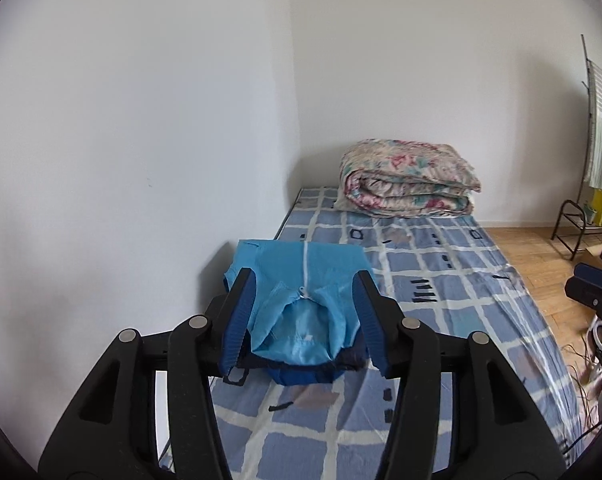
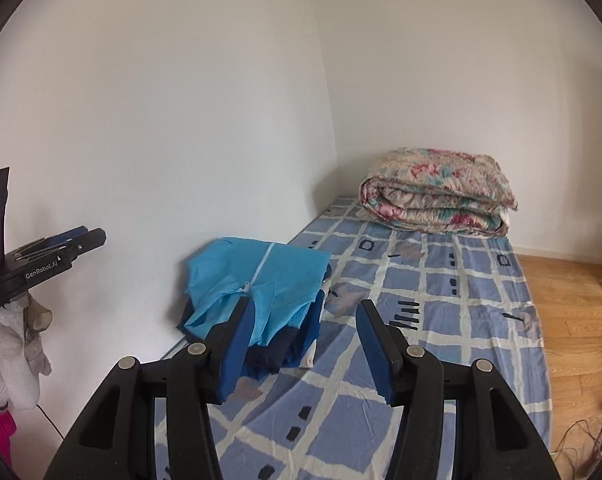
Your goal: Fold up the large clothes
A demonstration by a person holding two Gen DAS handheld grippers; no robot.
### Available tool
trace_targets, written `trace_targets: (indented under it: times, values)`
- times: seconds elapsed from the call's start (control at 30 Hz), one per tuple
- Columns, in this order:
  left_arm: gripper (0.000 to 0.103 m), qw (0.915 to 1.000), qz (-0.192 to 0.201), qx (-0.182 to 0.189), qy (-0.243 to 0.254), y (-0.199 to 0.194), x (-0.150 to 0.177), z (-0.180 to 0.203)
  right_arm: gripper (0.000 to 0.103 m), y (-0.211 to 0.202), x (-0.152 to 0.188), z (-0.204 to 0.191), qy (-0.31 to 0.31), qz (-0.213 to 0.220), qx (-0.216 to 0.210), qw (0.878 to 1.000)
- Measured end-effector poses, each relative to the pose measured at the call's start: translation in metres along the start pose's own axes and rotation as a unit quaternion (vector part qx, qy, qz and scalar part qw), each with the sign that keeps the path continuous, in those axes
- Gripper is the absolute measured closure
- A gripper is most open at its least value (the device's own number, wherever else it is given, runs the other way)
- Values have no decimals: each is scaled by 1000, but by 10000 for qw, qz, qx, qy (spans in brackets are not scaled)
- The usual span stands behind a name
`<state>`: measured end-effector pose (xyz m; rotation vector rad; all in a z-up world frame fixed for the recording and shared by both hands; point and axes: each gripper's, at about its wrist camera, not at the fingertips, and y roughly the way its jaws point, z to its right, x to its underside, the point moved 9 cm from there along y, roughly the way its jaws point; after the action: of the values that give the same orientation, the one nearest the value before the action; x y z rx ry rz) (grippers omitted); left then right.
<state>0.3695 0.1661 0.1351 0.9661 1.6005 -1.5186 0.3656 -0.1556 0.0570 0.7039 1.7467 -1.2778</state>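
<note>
The blue jacket [image 1: 301,300] lies folded on the bed [image 1: 441,280], straight ahead of the left gripper [image 1: 305,320]. The right gripper [image 2: 301,344] is farther off. Both jaws are spread and hold nothing.

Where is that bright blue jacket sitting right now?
The blue jacket lies folded on the checked bed sheet, at the edge beside the white wall, nearer than the rolled floral quilt.
</note>
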Motion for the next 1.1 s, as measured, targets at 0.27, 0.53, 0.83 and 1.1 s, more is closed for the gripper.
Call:
trace_targets:
  times: [0.27, 0.53, 0.83, 1.1]
  values:
    - [50, 9991, 333, 98, 257, -130, 1, 20, 45, -140, 8, -7, -246, 496, 64, 9984]
    - [45, 9963, 650, 402, 401, -229, 13, 46, 43, -235, 18, -3, -331, 812, 160, 9960]
    - [38, 9934, 339, 924, 586, -249, 90, 79, 43, -253, 88, 14, -105, 526, 337, 9980]
    - [29, 9932, -72, 986, 607, -205, 163, 85, 42, -209, 164, 30, -74, 159, 614, 9980]
